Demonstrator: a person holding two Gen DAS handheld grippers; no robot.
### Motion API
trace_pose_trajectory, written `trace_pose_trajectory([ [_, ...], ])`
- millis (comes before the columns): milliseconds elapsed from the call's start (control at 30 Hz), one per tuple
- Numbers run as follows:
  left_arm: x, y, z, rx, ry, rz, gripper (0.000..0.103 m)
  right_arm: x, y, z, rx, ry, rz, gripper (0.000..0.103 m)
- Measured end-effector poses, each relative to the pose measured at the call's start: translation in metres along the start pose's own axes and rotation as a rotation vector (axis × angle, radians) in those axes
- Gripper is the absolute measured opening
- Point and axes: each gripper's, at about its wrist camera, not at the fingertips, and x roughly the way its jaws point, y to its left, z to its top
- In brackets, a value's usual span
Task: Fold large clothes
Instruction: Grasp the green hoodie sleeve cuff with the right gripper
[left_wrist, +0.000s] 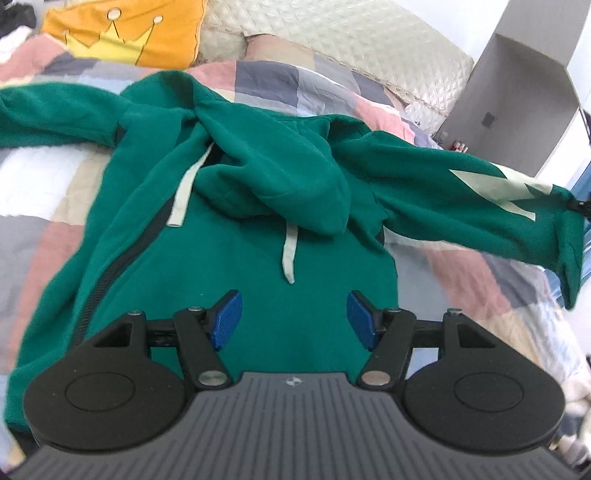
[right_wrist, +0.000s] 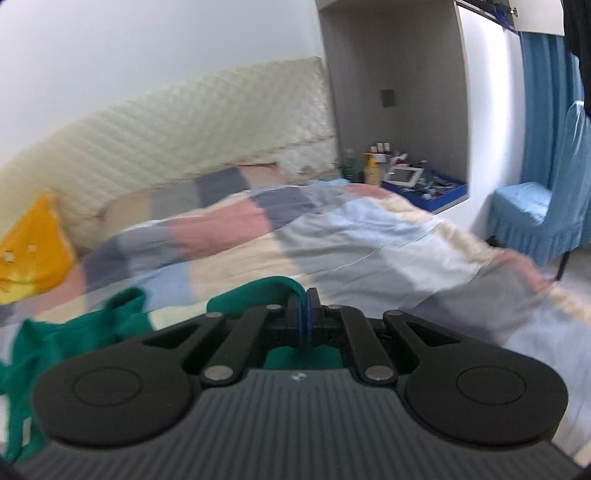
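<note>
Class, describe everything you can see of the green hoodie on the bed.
The green hoodie looks like soft fleece. It lies front-up on the checked quilt, its hood flopped forward, two pale drawstrings and a dark zip showing. The shut right claw pinches one sleeve, lifted off the bed. The open left claw hovers over its body.

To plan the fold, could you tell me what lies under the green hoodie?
The green hoodie lies on a patchwork quilt; the quilt beneath its body is covered.

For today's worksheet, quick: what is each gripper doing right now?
Left gripper: open, holding nothing, above the green hoodie.
Right gripper: shut on the hoodie's sleeve.
</note>
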Motion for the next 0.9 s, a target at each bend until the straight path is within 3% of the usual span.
trace_pose_trajectory([
  [133,0.014,0.002,0.007,0.016,-0.012,0.006,0.068,0.06,-0.016,0.033,-0.009,0.012,-0.117,0.005],
  [267,0.028,0.005,0.015,0.039,-0.021,-0.003,0.068,0.126,-0.037,0.041,0.013,0.047,-0.224,0.005],
  [467,0.058,-0.004,0.024,0.085,-0.013,-0.039,0.068,0.224,-0.059,0.004,0.03,0.161,-0.33,0.005],
  [567,0.074,-0.008,0.026,0.1,0.015,-0.059,0.068,0.258,-0.07,-0.028,0.059,0.207,-0.342,0.005],
  [700,0.088,-0.012,0.028,0.131,0.023,-0.057,0.068,0.275,-0.071,-0.056,0.022,0.18,-0.32,0.006],
  [900,0.095,-0.005,0.034,0.066,0.044,-0.079,0.068,0.269,-0.078,-0.057,0.117,0.184,-0.261,0.011],
])
